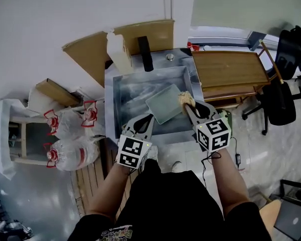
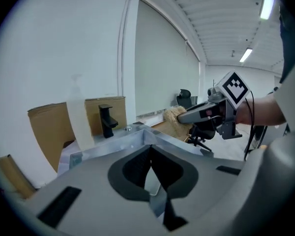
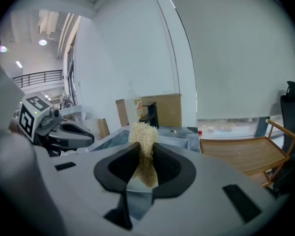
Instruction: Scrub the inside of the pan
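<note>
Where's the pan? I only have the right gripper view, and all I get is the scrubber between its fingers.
Observer: Head view has the pan lying in the sink, one corner turned toward the person. The scrubber shows over its right corner.
Operator: Is the left gripper on it?
Observer: Not that I can see. In the left gripper view the left gripper has its fingers shut together with nothing between them.
Operator: Anything left of the sink?
Observer: Head view shows clear plastic bottles with red labels there.
</note>
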The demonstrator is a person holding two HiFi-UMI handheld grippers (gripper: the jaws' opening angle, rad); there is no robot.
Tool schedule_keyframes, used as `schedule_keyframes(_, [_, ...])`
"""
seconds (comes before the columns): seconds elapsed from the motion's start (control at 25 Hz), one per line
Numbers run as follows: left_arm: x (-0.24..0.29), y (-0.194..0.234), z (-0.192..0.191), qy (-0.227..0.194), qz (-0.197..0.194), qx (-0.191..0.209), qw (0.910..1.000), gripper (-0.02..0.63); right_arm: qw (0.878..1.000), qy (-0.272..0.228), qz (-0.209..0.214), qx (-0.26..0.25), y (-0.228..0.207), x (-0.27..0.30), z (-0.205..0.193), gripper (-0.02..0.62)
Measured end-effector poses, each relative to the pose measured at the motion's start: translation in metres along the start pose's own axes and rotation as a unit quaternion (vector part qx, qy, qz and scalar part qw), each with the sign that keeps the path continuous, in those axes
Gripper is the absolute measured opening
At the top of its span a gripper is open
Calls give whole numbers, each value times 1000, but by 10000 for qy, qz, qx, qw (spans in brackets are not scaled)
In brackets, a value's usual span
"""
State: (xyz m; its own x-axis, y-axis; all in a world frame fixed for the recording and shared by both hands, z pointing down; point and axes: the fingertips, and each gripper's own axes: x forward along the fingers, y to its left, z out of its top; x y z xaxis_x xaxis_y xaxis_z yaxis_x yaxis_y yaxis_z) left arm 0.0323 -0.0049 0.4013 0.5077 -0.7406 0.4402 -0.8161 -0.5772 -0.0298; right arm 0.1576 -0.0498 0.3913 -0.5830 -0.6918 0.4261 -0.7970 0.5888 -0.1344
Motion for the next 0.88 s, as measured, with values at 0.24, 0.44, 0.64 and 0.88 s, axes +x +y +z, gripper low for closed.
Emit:
schedule_keyframes(0.24, [-35,-35,18,-317,297,-139,9990,9,9989,-302,268,-219,17,-51,8,89])
schedule_keyframes(0.44, [-64,-66,23,-460,465,-129,9978,9,9976,-358,491,-341,35,-88,0,89])
schedule_keyframes(0.64, [-89,-98,12,-464,467,-277,9974,9,9968,-199,666,-407,52,-109,-21,89])
schedule_keyframes(0.88, [-109,-114,-11,-389,433,-433,9974,9,9964,-121,769,-339,74,-120,-41,89])
